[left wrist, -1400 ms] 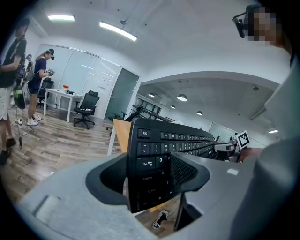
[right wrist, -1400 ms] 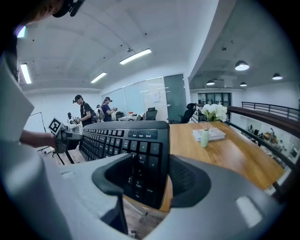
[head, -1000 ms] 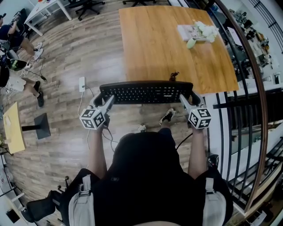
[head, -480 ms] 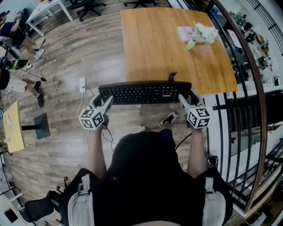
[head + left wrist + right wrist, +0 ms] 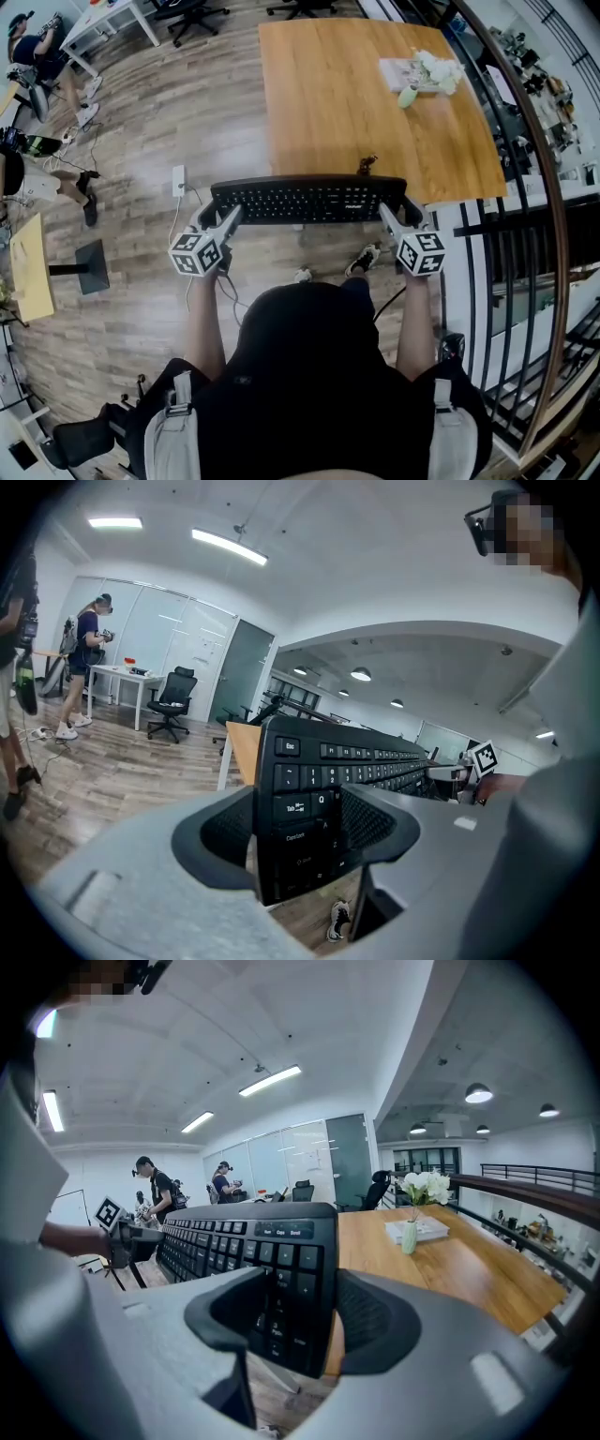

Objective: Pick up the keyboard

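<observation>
Keyboard (image 5: 307, 199) in the air at 6 o'clock edge of wooden table (image 5: 337, 103), long axis 9-to-3 o'clock. Left gripper (image 5: 214, 208) clamped on 9 o'clock end, right gripper (image 5: 401, 208) clamped on 3 o'clock end. Judged: level lift needs equal rise both ends.

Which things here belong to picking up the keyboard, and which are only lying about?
For the job:
keyboard
left gripper and right gripper, each shut on one end of it

Lying about:
wooden table
flower vase
book
</observation>
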